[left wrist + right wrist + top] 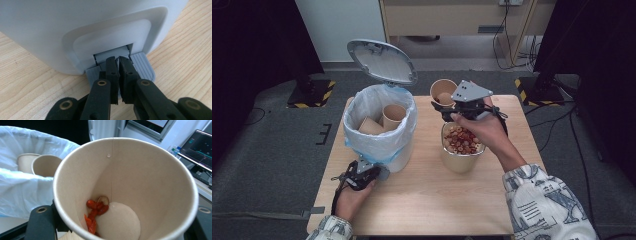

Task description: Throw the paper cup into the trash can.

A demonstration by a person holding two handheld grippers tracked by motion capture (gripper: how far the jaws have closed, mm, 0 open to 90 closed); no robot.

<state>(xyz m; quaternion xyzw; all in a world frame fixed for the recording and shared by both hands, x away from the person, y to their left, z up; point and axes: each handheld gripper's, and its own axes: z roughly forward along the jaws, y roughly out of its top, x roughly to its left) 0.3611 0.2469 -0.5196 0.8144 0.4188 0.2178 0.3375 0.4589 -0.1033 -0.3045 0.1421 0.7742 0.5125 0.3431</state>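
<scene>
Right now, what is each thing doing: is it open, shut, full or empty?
Bin lid: open, tilted up.
Pedal: pressed by the shut left tongs.
Bin: two paper cups inside.
Cup: held in the right tongs, nearly empty.
Tub: full of snacks.

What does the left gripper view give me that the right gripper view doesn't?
Left gripper view alone: the left gripper, jaws nearly together, pressing on the grey pedal at the foot of the white bin, on the wooden table.

Right gripper view alone: the right gripper's paper cup seen from above, with a few red bits stuck near its bottom; two paper cups lying in the bin liner; a monitor behind.

Both: the bin, its base in one view, its lined top in the other.
</scene>
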